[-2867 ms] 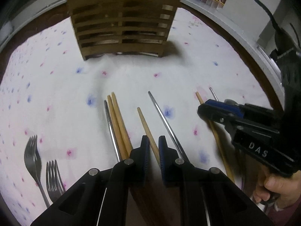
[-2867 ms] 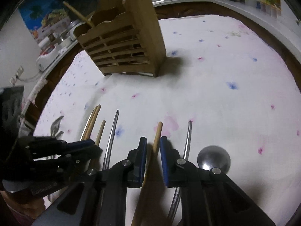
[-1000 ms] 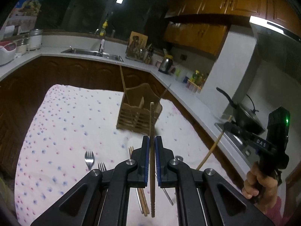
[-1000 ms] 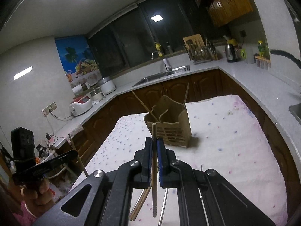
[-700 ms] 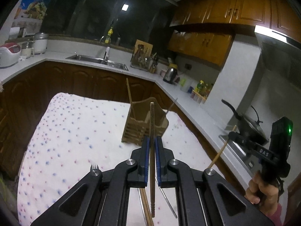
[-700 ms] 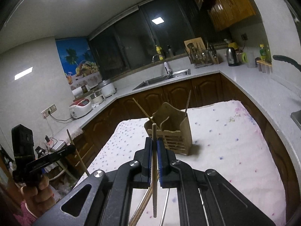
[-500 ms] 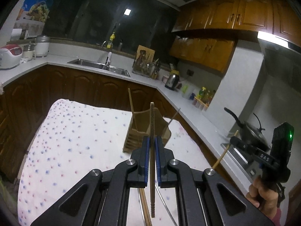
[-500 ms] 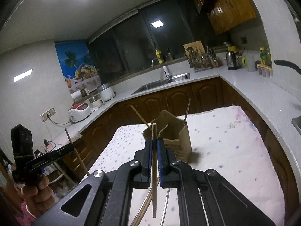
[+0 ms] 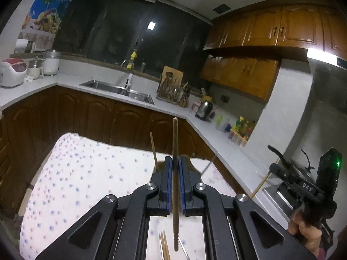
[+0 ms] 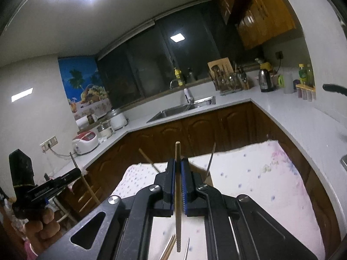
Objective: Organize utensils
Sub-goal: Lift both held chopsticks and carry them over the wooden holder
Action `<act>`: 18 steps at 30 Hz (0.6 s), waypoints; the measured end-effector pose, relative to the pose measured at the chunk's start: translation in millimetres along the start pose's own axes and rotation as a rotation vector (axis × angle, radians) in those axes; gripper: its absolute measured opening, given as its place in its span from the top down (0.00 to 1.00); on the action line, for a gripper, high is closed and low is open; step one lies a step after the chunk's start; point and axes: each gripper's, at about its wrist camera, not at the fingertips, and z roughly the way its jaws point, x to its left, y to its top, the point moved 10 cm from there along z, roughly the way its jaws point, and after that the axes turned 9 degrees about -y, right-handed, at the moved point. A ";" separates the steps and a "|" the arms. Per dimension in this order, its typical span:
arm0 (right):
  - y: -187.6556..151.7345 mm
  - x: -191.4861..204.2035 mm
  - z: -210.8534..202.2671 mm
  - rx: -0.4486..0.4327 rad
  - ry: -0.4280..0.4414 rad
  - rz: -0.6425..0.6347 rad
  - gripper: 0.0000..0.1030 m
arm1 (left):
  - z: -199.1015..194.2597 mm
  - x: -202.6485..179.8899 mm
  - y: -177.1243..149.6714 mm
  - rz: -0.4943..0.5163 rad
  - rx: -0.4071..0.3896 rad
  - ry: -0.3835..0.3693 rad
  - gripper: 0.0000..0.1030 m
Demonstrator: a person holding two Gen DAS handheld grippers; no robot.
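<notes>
A table covered by a white cloth (image 9: 91, 173) dotted with small blue and pink flowers fills the lower part of both wrist views, set inside a kitchen with dark wooden cabinets and a pale countertop (image 10: 292, 117) that carries a steel sink (image 9: 117, 88).

At the far end of the cloth stands the wooden utensil holder (image 10: 208, 178), mostly hidden behind the gripper fingers; 2 sticks rise out of it at a slant, 1 wooden (image 10: 148, 160) and 1 thin and metallic (image 10: 211, 159).

The left gripper (image 9: 176, 179) has its jaws clamped on 1 wooden chopstick (image 9: 175, 151), which stands upright between the blue pads and pokes out above and below them. The right gripper (image 10: 178, 182) is likewise closed tight on 1 upright wooden chopstick (image 10: 177, 158).

Both grippers are raised well above the table and level with each other, each visible at the edge of the other's view.

Beneath them, loose chopsticks (image 9: 163, 247) lie on the cloth, beside a thin metal one (image 10: 187, 249).
</notes>
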 end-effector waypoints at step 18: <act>73.2 -25.4 89.8 -0.144 -0.067 0.032 0.95 | 140.1 45.4 25.4 0.021 -0.210 0.084 0.96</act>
